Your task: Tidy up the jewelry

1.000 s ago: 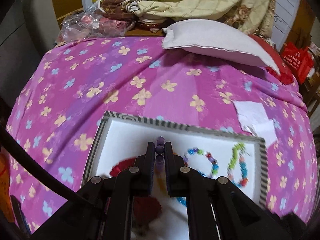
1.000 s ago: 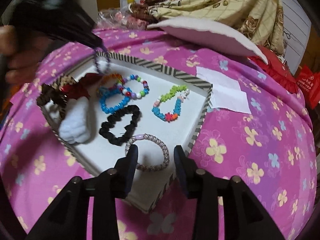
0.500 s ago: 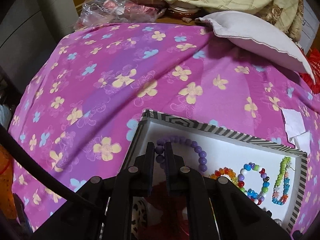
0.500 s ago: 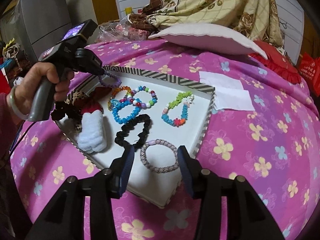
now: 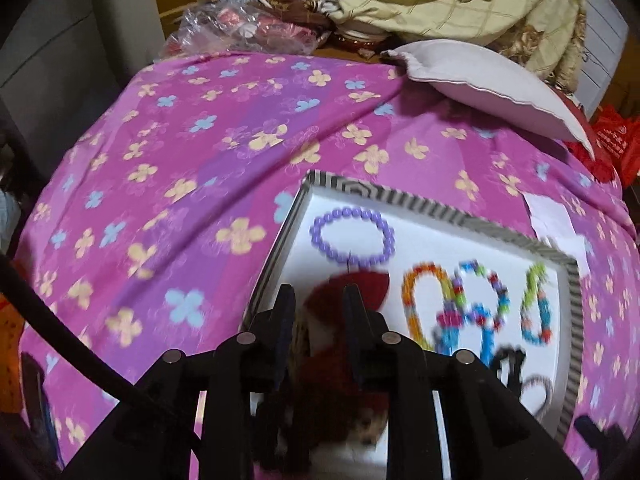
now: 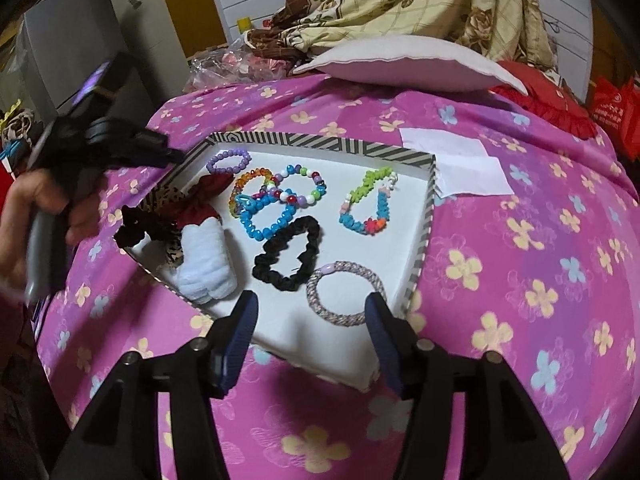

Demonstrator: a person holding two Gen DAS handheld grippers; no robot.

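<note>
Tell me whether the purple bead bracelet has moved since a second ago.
Yes. The purple bead bracelet was pinched in the left gripper above the tray; now it lies flat in the far left corner of the striped tray, released.

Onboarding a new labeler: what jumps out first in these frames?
The striped-rim white tray on the pink floral bedspread, with bead bracelets spread across it. A purple bead bracelet lies alone in its far left corner, just beyond the open left gripper. Nearest the open right gripper lies a braided pink-grey band, beside a black scrunchie.
</note>
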